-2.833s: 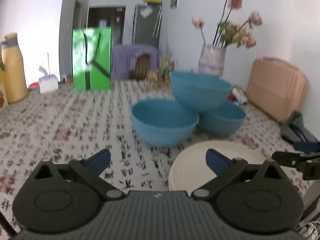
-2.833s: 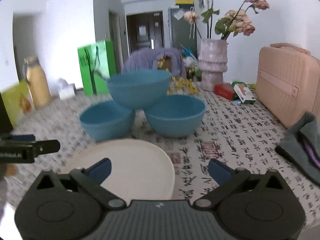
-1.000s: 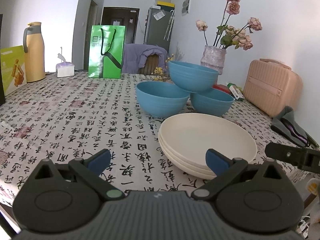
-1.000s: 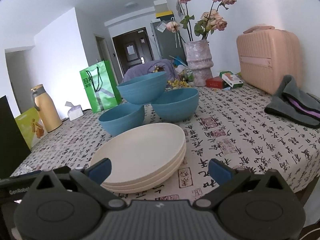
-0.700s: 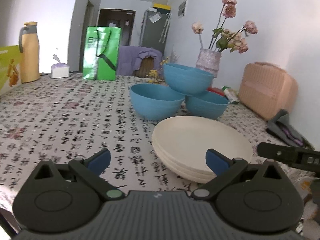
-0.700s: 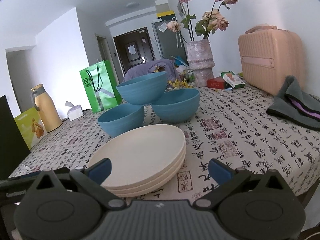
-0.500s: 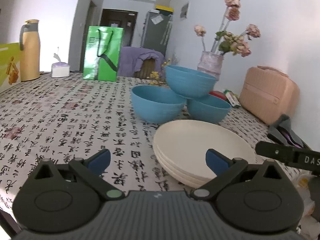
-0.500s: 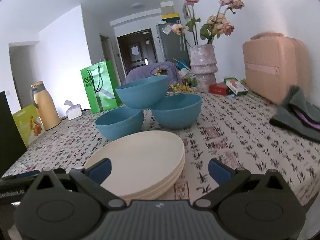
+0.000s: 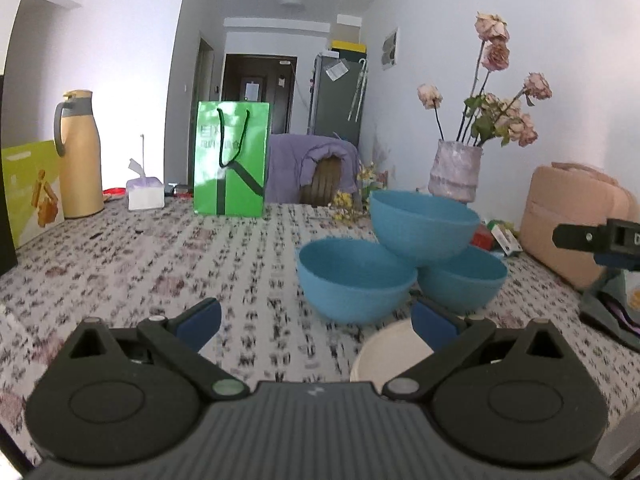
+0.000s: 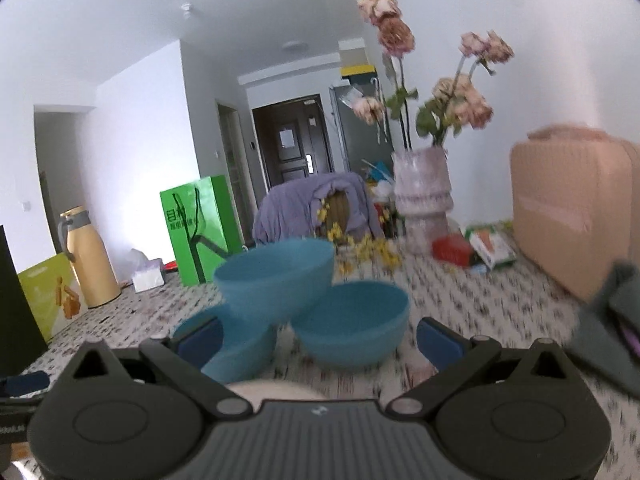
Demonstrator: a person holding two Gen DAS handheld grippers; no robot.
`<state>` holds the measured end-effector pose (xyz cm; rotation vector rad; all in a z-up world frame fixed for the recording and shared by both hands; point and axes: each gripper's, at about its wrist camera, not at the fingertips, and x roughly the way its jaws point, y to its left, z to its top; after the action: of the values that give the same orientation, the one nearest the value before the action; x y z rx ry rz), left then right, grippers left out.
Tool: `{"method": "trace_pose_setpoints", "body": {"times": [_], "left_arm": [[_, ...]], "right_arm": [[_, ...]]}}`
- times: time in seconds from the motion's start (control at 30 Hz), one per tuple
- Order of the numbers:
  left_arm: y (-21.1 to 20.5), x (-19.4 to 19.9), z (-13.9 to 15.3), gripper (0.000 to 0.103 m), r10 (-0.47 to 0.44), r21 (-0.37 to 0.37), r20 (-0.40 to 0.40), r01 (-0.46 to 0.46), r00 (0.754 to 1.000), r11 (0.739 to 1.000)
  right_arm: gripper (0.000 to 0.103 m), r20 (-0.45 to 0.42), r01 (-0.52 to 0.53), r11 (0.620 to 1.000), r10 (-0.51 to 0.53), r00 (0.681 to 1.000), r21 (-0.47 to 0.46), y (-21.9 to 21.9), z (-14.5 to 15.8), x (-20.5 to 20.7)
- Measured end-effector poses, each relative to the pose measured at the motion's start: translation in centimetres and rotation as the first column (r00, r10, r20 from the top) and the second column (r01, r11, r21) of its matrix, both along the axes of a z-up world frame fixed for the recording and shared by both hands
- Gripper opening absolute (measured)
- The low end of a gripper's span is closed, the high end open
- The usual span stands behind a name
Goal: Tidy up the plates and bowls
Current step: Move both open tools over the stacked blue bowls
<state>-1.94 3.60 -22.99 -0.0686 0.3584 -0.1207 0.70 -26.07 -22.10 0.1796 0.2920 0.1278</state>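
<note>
From my left gripper (image 9: 316, 322), held level with fingers spread and empty, I count three blue bowls (image 9: 424, 226) on the printed tablecloth (image 9: 160, 264), one perched on two, and a cream plate (image 9: 390, 354) edge just below; the green bag's (image 9: 230, 164) lettering is too blurred to read. From my right gripper (image 10: 318, 340), likewise wide apart and empty, the same three bowls sit just ahead, with the plate (image 10: 272, 392) barely showing.
</note>
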Motion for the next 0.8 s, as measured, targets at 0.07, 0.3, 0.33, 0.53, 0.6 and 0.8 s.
{"method": "trace_pose_setpoints", "body": {"times": [0.07,0.3,0.33,0.53,0.6,0.8], "left_arm": [[0.0,0.6,0.8,0.103,0.008,0.006,0.012,-0.008,1.000,1.000],[0.1,3.1,3.8,0.103,0.016,-0.018,0.021,-0.015,1.000,1.000],[0.1,3.4,4.2,0.103,0.016,-0.021,0.025,-0.016,1.000,1.000],[0.4,4.0,6.3,0.103,0.049,-0.022,0.056,-0.048,0.997,0.999],[0.8,4.1,6.7,0.103,0.064,-0.028,0.049,-0.063,0.997,0.998],[2.3,4.4,7.3,0.103,0.109,-0.057,0.014,-0.108,0.994,0.993]], "right_arm": [[0.103,0.007,-0.021,1.000,0.021,1.000,0.003,-0.1,1.0,1.2],[0.103,-0.001,-0.033,0.999,0.033,0.999,-0.016,0.8,3.6,5.2],[0.103,0.000,-0.038,0.999,0.038,0.999,-0.015,0.9,4.1,5.6],[0.103,0.050,-0.087,0.996,0.086,0.995,0.019,1.2,6.7,7.5],[0.103,0.047,-0.117,0.993,0.115,0.992,0.034,1.3,7.7,8.5],[0.103,0.010,-0.187,0.981,0.186,0.982,0.050,1.9,9.9,10.9]]}}
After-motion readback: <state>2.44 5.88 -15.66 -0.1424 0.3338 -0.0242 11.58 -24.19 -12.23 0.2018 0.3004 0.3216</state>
